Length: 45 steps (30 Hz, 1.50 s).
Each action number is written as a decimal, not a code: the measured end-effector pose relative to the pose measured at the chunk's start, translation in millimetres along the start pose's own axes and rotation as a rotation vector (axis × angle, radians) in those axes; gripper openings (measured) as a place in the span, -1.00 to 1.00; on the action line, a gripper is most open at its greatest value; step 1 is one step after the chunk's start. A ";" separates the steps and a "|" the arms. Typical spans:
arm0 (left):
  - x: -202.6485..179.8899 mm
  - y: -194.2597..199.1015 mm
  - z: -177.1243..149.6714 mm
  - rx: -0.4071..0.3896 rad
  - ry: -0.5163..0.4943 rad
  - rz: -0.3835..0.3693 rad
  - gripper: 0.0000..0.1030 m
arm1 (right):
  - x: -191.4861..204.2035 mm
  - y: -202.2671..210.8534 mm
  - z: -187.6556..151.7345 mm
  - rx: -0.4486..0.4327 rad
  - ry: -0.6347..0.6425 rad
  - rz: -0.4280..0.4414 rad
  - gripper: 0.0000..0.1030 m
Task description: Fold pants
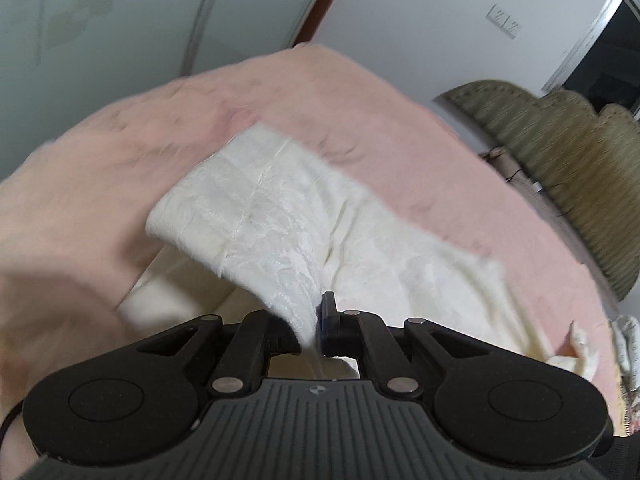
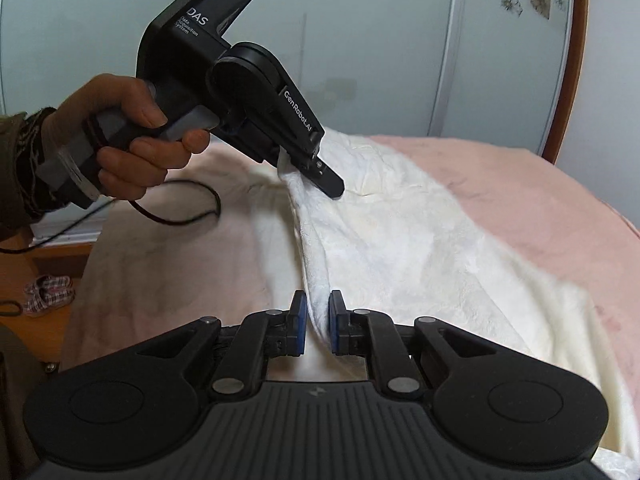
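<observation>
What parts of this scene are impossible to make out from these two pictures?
- Left wrist view: the white pants and pink blanket are motion-blurred, and the left gripper body hides their near edge.
- Right wrist view: the pants' near end disappears behind the right gripper.
- Neither view shows the whole pants, so waistband and leg ends cannot be told apart.

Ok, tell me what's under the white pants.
The white pants lie on a pink blanket, visible around them. Whatever lies beneath the cloth itself is covered.
</observation>
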State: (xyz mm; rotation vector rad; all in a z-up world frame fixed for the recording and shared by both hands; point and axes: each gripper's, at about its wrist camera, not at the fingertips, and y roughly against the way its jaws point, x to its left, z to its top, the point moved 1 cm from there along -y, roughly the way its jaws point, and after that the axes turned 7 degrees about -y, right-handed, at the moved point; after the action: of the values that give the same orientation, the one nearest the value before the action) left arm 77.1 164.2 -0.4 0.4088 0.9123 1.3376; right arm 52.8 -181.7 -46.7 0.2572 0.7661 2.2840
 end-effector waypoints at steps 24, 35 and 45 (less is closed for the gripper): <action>-38.8 59.0 -34.7 -0.148 -0.303 0.364 0.00 | -50.7 65.5 -42.3 -0.003 -0.379 -0.073 -0.73; -222.6 12.8 -63.2 -0.118 -0.834 -0.114 0.44 | -193.1 189.1 -108.6 -0.197 -0.855 -0.710 -0.69; -304.3 -22.2 -139.8 -0.179 -1.221 -0.255 0.34 | -313.7 152.4 -92.1 -0.012 -0.883 -0.904 0.26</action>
State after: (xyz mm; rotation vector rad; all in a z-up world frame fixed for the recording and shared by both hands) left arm -4.6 -161.3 -1.3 0.8002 -0.1759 0.6926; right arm 161.7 -524.5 -20.3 0.6862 0.2826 1.1329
